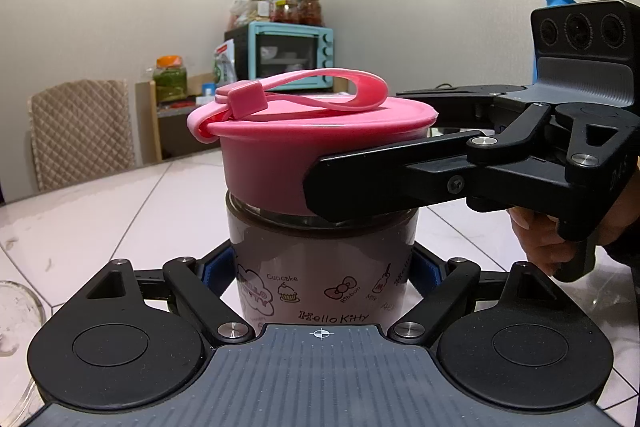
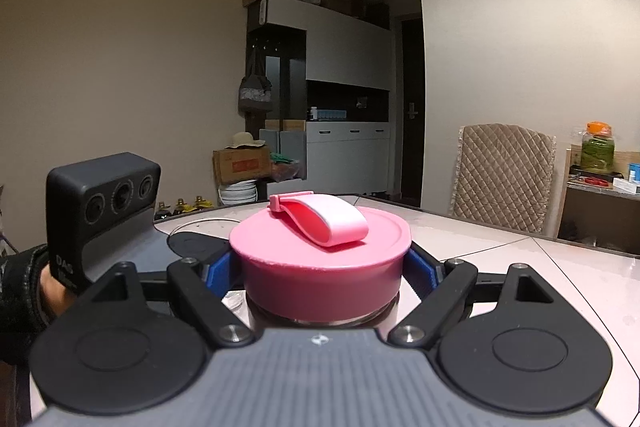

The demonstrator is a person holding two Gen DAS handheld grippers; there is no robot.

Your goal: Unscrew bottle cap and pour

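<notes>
Clamping the pink cap (image 2: 324, 267) at three and nine o'clock, the right gripper (image 2: 324, 269) holds it by blue pads (image 2: 420, 267); the left gripper (image 1: 320, 279) pinches the bottle (image 1: 320, 267), upright on the table (image 1: 100, 219). Should the left grip slip, the bottle would likely spin with the cap, staying sealed.

The left gripper (image 1: 320, 267) sits low in the middle of its frame, its blue pads squeezing both sides of the bottle (image 1: 320, 267). The right gripper (image 2: 324, 267) comes in from the right side, pinching the pink cap (image 2: 320, 267). A hand (image 1: 540, 243) holds its handle.
</notes>
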